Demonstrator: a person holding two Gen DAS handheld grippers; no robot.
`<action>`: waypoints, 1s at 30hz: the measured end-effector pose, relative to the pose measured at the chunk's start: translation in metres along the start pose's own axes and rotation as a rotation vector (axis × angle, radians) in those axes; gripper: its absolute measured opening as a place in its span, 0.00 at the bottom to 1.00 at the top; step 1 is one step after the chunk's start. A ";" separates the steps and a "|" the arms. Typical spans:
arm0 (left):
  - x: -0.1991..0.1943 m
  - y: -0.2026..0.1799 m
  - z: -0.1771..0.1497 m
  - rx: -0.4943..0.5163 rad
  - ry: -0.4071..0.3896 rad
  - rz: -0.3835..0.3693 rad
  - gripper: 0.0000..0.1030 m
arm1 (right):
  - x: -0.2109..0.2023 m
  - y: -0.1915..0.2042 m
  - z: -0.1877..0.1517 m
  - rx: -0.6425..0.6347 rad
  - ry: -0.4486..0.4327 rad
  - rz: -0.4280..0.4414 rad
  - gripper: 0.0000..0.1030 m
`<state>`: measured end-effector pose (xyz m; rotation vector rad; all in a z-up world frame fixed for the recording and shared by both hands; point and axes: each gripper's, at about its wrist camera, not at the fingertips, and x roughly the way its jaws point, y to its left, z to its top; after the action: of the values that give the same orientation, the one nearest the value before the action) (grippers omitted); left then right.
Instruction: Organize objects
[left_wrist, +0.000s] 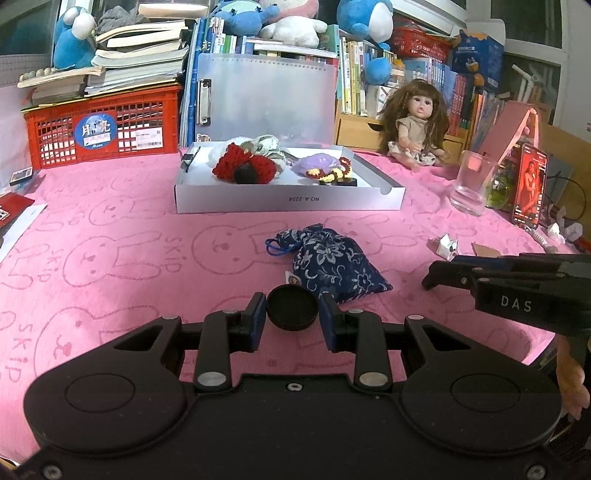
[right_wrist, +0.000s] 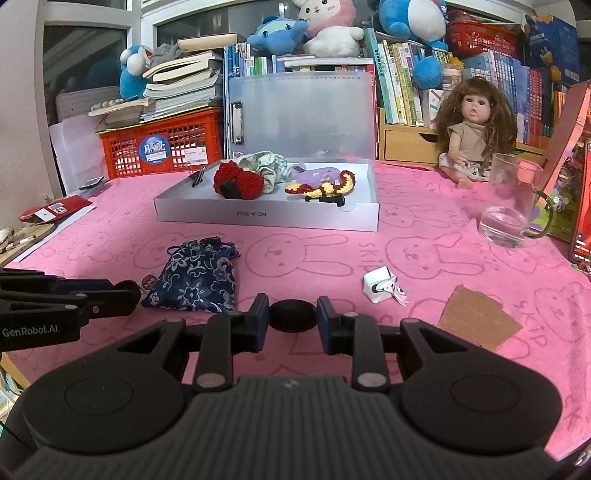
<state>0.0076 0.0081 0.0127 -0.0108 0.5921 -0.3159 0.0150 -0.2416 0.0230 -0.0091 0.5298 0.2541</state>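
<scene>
Left gripper (left_wrist: 293, 314) clamped round black lid (left_wrist: 292, 308); right gripper (right_wrist: 291, 316) clamped black puck (right_wrist: 292, 314); pouch (right_wrist: 194, 278) at 10 o'clock.

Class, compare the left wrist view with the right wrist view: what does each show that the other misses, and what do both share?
Only the left wrist view shows the upright lit phone screen. Only the right wrist view shows the brown cardboard scrap whole. Both share the shallow white cardboard box, the blue floral drawstring pouch and the long-haired doll; each hand-held gripper clamps a small black round object.
</scene>
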 end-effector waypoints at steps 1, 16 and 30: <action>0.001 0.000 0.001 0.000 -0.002 0.000 0.29 | 0.000 0.000 0.000 0.000 0.000 -0.001 0.32; 0.004 -0.002 0.016 0.004 -0.034 -0.003 0.29 | 0.003 -0.004 0.005 0.007 0.001 0.000 0.28; 0.008 -0.002 0.014 -0.001 -0.022 0.002 0.29 | 0.015 0.002 -0.005 -0.022 0.054 -0.024 0.54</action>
<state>0.0209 0.0024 0.0200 -0.0144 0.5709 -0.3130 0.0248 -0.2366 0.0110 -0.0442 0.5807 0.2370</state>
